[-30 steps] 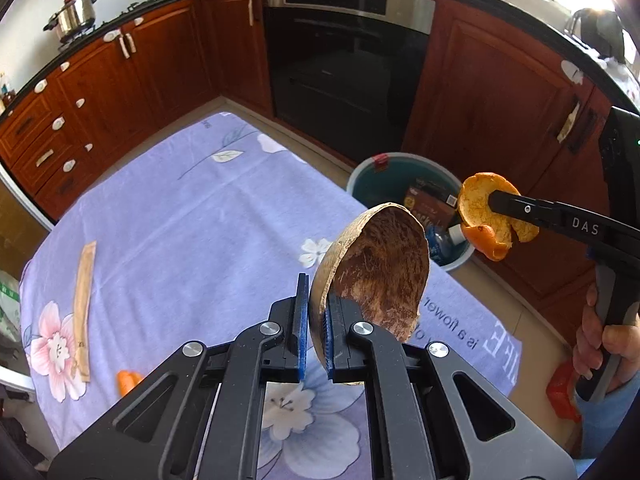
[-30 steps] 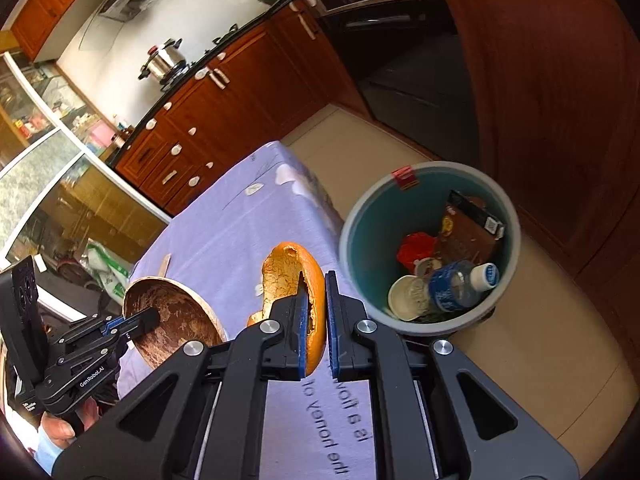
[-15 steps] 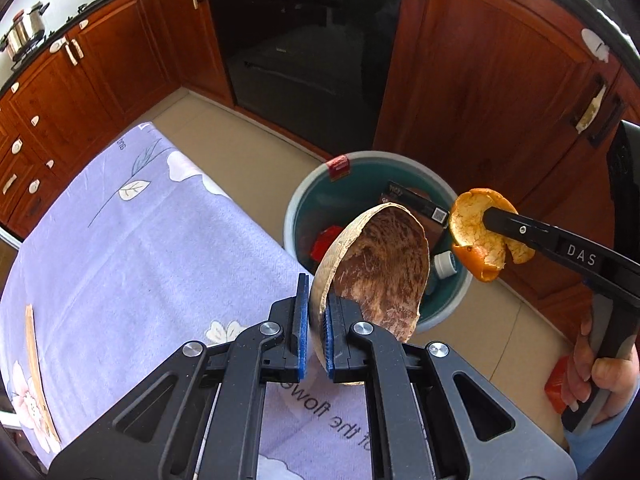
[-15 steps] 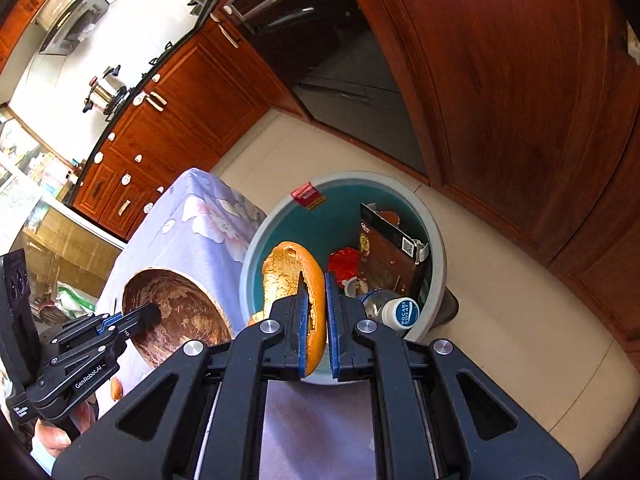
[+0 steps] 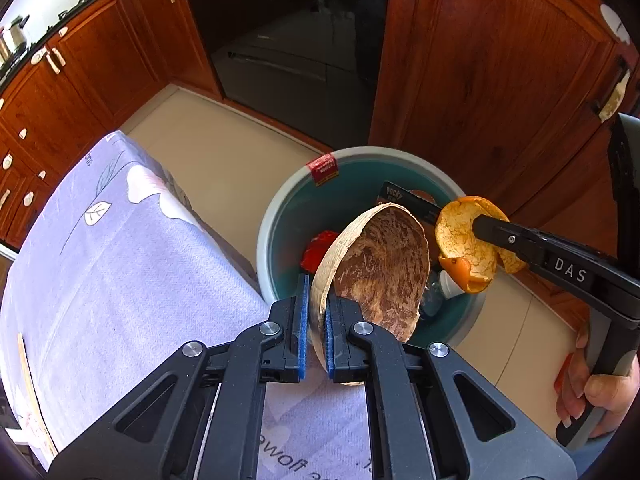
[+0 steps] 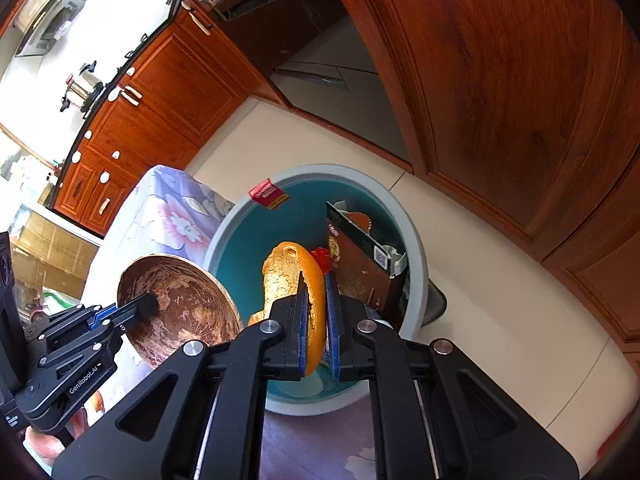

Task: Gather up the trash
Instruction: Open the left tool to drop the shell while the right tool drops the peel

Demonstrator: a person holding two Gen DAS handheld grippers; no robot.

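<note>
Red-brown kitchen cabinets [image 5: 480, 80] and a dark oven door [image 5: 288, 40] are curving around a pale tiled floor [image 5: 224, 152], where a round bin [image 5: 280, 208] with a teal inside is standing just beside the edge of a lilac flowered tablecloth [image 5: 120, 260]. The left gripper [image 5: 314, 324] is clamping the rim of a coconut shell half [image 5: 380, 272] between its blue pads, one pad on the pale outer side and one on the brown hollow side; the shell is standing nearly on edge and rising up and to the right of the fingertips, hanging over the bin's near rim. The right gripper [image 6: 316, 320] is pinching an orange peel [image 6: 292, 276] between its own blue pads, the peel sticking up past the fingertips, its pale pith turned to the left and its orange skin to the right, and it is hovering over the bin's opening. Inside the bin, a dark snack box [image 6: 360, 264], a red wrapper [image 5: 318, 252] and a bottle with a white cap [image 5: 446, 286] are lying together.
</note>
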